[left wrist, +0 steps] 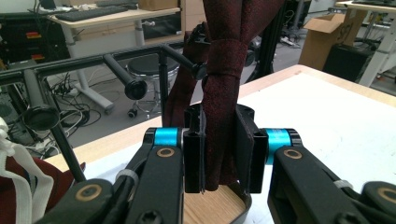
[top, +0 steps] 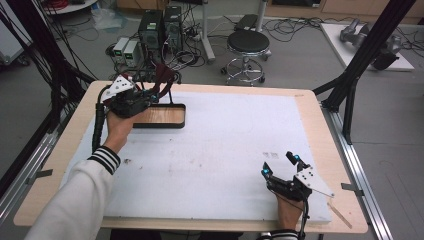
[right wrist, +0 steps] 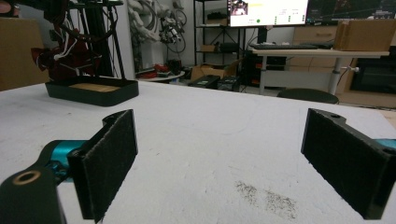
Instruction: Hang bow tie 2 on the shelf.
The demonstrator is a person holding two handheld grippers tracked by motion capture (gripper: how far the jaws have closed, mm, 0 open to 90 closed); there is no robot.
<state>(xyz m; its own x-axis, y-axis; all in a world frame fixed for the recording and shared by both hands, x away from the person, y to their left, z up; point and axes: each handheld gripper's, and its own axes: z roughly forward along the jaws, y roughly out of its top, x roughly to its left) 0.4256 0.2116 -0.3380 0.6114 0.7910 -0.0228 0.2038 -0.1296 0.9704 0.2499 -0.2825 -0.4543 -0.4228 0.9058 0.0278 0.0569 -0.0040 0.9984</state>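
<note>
A dark red cloth strap (left wrist: 224, 88) hangs from a black rack (left wrist: 93, 63) above a black tray with a wooden floor (top: 184, 116). My left gripper (left wrist: 219, 149) is shut on this strap, whose lower end hangs between the pads (left wrist: 194, 149) just over the tray floor (left wrist: 210, 205). In the high view the left gripper (top: 150, 95) sits at the table's far left by the red cloth (top: 162, 75). My right gripper (top: 279, 164) rests at the front right on the white board, open. Its jaws (right wrist: 224, 158) stand wide apart with nothing between them. The tray (right wrist: 93, 91) and red cloth (right wrist: 65, 56) show far off.
A white foam board (top: 225, 150) covers most of the wooden table and bears a dark smudge (top: 270, 155). White straps (left wrist: 23, 177) lie at the left gripper view's lower left. Beyond the table stand a stool (top: 247, 45) and computer towers (top: 160, 25); a black frame post (top: 350, 85) rises at the right.
</note>
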